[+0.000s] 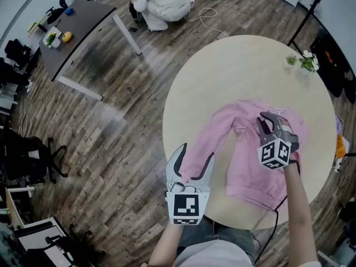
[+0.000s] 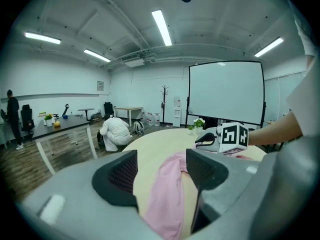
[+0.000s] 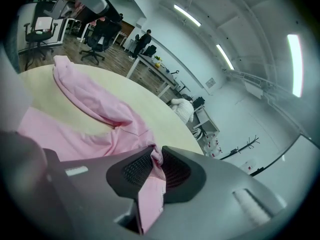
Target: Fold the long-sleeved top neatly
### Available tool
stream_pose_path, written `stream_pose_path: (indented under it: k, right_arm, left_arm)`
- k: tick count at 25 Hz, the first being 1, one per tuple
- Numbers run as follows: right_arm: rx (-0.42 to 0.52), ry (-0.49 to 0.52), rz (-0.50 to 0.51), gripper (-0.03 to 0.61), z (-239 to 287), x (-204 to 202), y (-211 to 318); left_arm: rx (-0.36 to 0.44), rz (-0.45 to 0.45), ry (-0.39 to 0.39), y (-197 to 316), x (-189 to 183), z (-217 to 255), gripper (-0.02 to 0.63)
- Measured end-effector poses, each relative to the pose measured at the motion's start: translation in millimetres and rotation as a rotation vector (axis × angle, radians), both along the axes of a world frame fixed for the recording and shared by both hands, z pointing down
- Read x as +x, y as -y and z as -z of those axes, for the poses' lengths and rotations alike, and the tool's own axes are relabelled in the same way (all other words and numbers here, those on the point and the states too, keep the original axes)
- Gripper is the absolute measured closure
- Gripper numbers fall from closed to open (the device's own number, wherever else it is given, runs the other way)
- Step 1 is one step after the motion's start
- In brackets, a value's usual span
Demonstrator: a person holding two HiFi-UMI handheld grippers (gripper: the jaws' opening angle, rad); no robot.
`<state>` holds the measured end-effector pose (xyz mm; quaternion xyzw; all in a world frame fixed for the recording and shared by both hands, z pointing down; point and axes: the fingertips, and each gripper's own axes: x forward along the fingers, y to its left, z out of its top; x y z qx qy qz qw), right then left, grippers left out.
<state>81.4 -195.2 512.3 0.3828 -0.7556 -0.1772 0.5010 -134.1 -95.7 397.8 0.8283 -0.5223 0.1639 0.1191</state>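
A pink long-sleeved top (image 1: 250, 163) lies on the round pale table (image 1: 222, 65), body to the right, its left sleeve (image 1: 203, 143) running down toward the near-left edge. My left gripper (image 1: 197, 152) hovers open over that sleeve; in the left gripper view the sleeve (image 2: 167, 199) shows between and below the spread jaws of the left gripper (image 2: 160, 171), untouched. My right gripper (image 1: 271, 121) is over the top's upper right part. In the right gripper view the right gripper (image 3: 157, 166) is shut on a fold of pink fabric (image 3: 150, 194), with the rest of the top (image 3: 85, 104) spread beyond.
Two small potted plants (image 1: 300, 62) stand at the table's far right edge. On the wood floor beyond, a person in white (image 1: 161, 1) crouches near a grey desk (image 1: 78, 29). Office chairs (image 1: 28, 154) stand at the left. The table's near edge lies just under my left gripper.
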Motion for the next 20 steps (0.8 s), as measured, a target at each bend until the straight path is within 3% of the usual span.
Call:
stream_pose_path:
  k: [9, 13, 17, 18, 19, 20]
  right_arm:
    - [-0.131, 0.004, 0.001, 0.451, -53, -24, -6]
    - [-0.151, 0.056, -0.034, 0.446, -53, -29, -12]
    - [-0.129, 0.116, -0.088, 0.403, -43, -28, -11]
    - [-0.122, 0.133, -0.098, 0.339, -39, -30, -11]
    - [-0.120, 0.153, -0.105, 0.199, -36, -32, -12]
    - [-0.119, 0.174, -0.112, 0.140, -32, -35, -13]
  left_arm:
    - [-0.025, 0.001, 0.008, 7, -13, -15, 0.199]
    - [-0.032, -0.005, 0.006, 8, -15, -19, 0.198]
    - [-0.038, -0.017, -0.001, 10, -13, -21, 0.198]
    - [-0.040, -0.020, -0.003, 10, -12, -21, 0.198]
    - [-0.039, -0.024, -0.004, 10, -12, -21, 0.199]
    - [-0.038, -0.030, -0.005, 10, -12, -21, 0.198]
